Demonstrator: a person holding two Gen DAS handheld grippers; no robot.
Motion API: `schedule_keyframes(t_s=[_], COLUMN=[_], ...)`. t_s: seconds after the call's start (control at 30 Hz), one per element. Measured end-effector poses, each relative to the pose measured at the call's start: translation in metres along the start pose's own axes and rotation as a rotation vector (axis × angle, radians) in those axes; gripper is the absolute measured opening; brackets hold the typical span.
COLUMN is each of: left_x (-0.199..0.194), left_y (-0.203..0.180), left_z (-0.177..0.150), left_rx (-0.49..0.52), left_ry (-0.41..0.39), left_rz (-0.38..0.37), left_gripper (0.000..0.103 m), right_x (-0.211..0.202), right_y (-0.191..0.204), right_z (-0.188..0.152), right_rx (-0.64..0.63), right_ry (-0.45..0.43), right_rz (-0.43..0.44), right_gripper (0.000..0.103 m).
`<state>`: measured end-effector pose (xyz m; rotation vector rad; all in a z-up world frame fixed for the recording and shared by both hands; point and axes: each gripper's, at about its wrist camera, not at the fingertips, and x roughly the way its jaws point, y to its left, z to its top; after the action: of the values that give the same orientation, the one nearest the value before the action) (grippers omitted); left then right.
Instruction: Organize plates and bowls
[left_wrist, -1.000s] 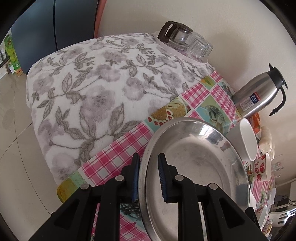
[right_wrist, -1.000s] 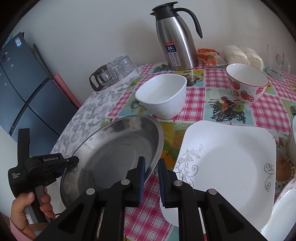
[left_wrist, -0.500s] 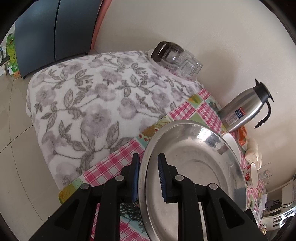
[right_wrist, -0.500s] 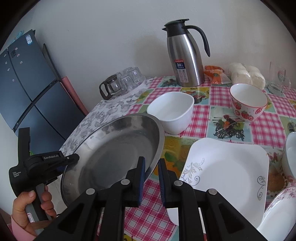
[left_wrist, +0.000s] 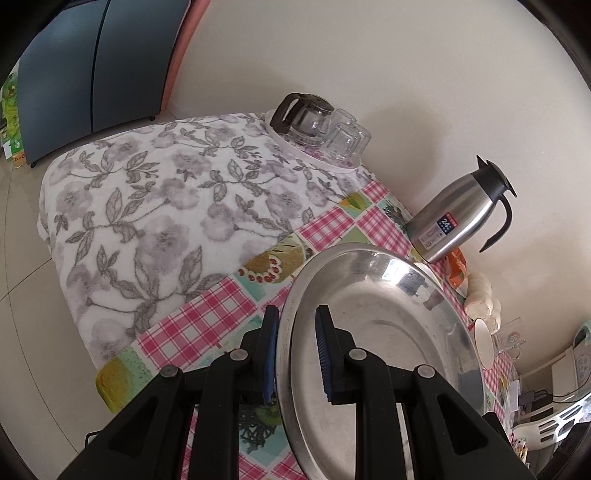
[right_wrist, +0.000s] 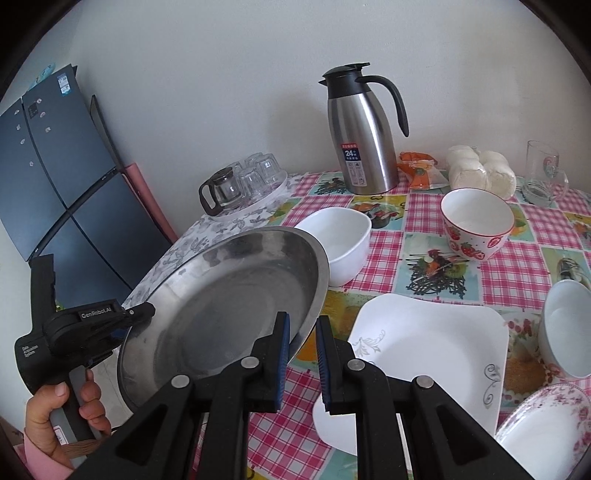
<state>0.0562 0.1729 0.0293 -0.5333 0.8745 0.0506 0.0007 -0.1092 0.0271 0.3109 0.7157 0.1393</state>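
Observation:
Both grippers hold a large steel plate (right_wrist: 229, 306) tilted in the air over the table's left part. My left gripper (left_wrist: 293, 350) is shut on its near rim, with the plate (left_wrist: 380, 332) filling that view's lower right. My right gripper (right_wrist: 303, 354) is shut on the opposite rim. The left gripper's body (right_wrist: 85, 325) shows at the plate's far-left edge. On the table lie a white square plate (right_wrist: 428, 354), a white bowl (right_wrist: 340, 240), a strawberry bowl (right_wrist: 476, 225), another white bowl (right_wrist: 569, 328) and a floral plate (right_wrist: 550, 432).
A steel thermos jug (right_wrist: 364, 136) stands at the back by the wall, with a glass pot and cups on a tray (right_wrist: 243, 184), buns (right_wrist: 480, 171) and a glass mug (right_wrist: 545, 173). A floral cloth (left_wrist: 166, 206) covers the table's left end. A dark fridge (right_wrist: 48, 173) stands left.
The steel plate has risen off the table and tilted, carried by both grippers. Both cameras have pulled up and back, so the thermos and bowls look further away.

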Motion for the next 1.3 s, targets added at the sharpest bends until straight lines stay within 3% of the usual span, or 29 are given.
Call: schedule_keyframes(t_s=[0.3, 0.4, 0.53, 0.63, 0.77, 0.93, 1.03, 1.07, 1.1, 1.13, 1.3], left_x=[-0.004, -0.002, 0.008, 0.017, 0.019, 0.025, 0.038, 0.043, 0.046, 0.050, 0.065], left_y=[-0.029, -0.044, -0.070, -0.068, -0.065, -0.061, -0.054, -0.049, -0.045, -0.041, -0.025], left_z=[-0.016, -0.023, -0.038, -0.041, -0.041, -0.041, -0.042, -0.042, -0.042, -0.042, -0.044], left_rx=[0.041, 0.059, 0.178, 0.153, 0.131, 0.131, 0.108, 0.092, 0.080, 0.067, 0.038], left_ry=[0.005, 0.040, 0.044, 0.094, 0.104, 0.123, 0.174, 0.189, 0.202, 0.213, 0.256], left_rz=[-0.036, -0.124, -0.020, -0.045, -0.057, -0.015, 0.016, 0.024, 0.032, 0.044, 0.108], left_gripper=[0.020, 0.020, 0.019, 0.019, 0.019, 0.020, 0.026, 0.033, 0.044, 0.048, 0.050], right_x=[-0.020, -0.026, -0.029, -0.025, -0.024, -0.017, -0.010, -0.007, -0.006, -0.004, 0.007], right_y=[-0.023, -0.029, -0.020, -0.028, -0.054, -0.080, -0.083, -0.083, -0.083, -0.082, -0.075], right_z=[0.001, 0.000, -0.004, -0.007, -0.005, -0.009, -0.011, -0.012, -0.013, -0.015, -0.020], right_rx=[0.004, 0.005, -0.058, -0.059, 0.038, 0.154, 0.165, 0.169, 0.171, 0.170, 0.147], right_ry=[-0.019, -0.029, -0.030, -0.014, -0.010, 0.027, 0.057, 0.066, 0.075, 0.080, 0.110], right_rz=[-0.035, 0.020, 0.005, -0.025, -0.062, -0.107, -0.107, -0.102, -0.092, -0.090, -0.102], right_gripper=[0.015, 0.015, 0.015, 0.015, 0.015, 0.018, 0.018, 0.020, 0.030, 0.034, 0.037])
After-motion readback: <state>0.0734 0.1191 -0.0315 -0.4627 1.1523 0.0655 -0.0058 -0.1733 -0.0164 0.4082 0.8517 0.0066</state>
